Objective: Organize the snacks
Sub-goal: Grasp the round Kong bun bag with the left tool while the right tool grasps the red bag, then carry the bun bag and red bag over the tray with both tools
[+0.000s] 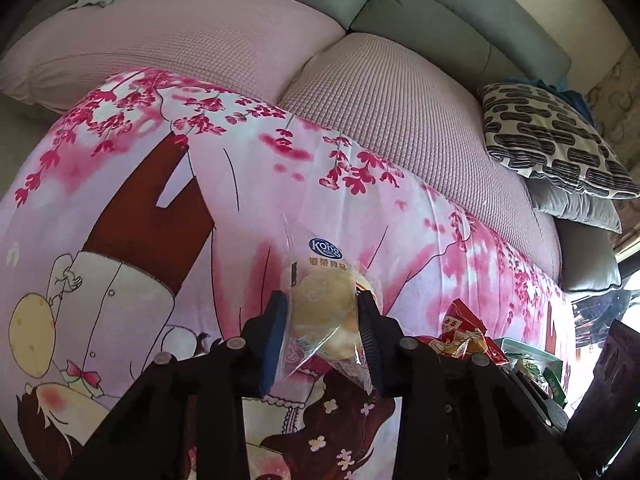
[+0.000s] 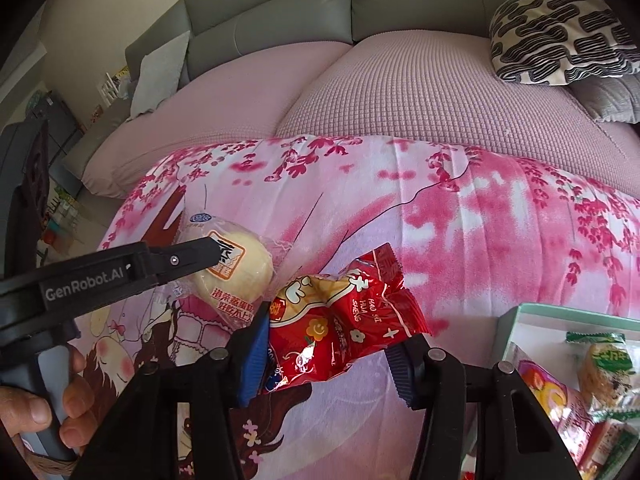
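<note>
A pale round cake in a clear wrapper [image 1: 320, 296] sits between the blue pads of my left gripper [image 1: 323, 302], which is shut on it just above the pink cartoon blanket [image 1: 120, 240]. In the right wrist view the same cake [image 2: 244, 276] shows at the left, with one black left finger [image 2: 192, 254] across it and a person's hand [image 2: 36, 408] on the handle. My right gripper [image 2: 330, 338] is shut on a crinkled red peanut packet [image 2: 344, 312], also seen as the red packet [image 1: 460, 328] at the left view's right side.
A pale green box [image 2: 520, 312] holding several snack packets stands at the lower right, on the blanket. Behind the blanket runs a grey sofa with pink seat covers [image 2: 400, 92]. A black-and-white patterned cushion [image 2: 560, 36] lies at the far right.
</note>
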Demonstrator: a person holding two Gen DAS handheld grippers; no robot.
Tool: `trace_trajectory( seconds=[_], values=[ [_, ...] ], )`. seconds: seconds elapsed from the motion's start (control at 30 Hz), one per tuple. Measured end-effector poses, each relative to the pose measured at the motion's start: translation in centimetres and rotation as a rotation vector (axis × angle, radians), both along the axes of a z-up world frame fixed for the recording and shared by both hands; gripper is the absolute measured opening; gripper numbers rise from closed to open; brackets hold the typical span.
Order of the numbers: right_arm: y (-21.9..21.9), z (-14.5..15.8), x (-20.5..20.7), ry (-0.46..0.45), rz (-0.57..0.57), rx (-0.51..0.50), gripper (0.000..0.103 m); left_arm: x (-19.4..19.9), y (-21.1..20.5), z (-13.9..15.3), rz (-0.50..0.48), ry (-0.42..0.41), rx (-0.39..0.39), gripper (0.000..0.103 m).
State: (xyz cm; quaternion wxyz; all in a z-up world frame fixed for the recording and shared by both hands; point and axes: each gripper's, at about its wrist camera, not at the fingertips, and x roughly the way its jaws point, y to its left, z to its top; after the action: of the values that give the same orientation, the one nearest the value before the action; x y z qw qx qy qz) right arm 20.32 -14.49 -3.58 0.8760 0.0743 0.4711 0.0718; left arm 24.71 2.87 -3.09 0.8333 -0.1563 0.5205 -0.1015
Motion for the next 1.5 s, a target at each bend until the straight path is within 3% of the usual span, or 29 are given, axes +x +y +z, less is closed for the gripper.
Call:
trace_trajectory(
  seconds=[0.47,1.0,1.2,1.5],
  values=[
    [-1.4,3.3,-5.3,-0.055,-0.032,0.004,0.055,-5.4,0.9,2.7,0.056,-0.067,-0.098,0.035],
    [-5.2,6.3,-13.3,-0.105,-0.135,0.013,0.055,-12.5,-2.2,5.9,-0.017,-0.152,-0.169,0.035],
    [-8.7,6.7,-15.9,-0.113,-0.237,0.004,0.055,-13.7,-4.6,8.0,-0.086,-0.212,-0.174,0.035],
    [-16.7,6.7,-20.0,-0.110,-0.482,-0.030,0.055,-16.4,-12.2,8.9,-0.317,-0.217,-0.214,0.035]
  ],
)
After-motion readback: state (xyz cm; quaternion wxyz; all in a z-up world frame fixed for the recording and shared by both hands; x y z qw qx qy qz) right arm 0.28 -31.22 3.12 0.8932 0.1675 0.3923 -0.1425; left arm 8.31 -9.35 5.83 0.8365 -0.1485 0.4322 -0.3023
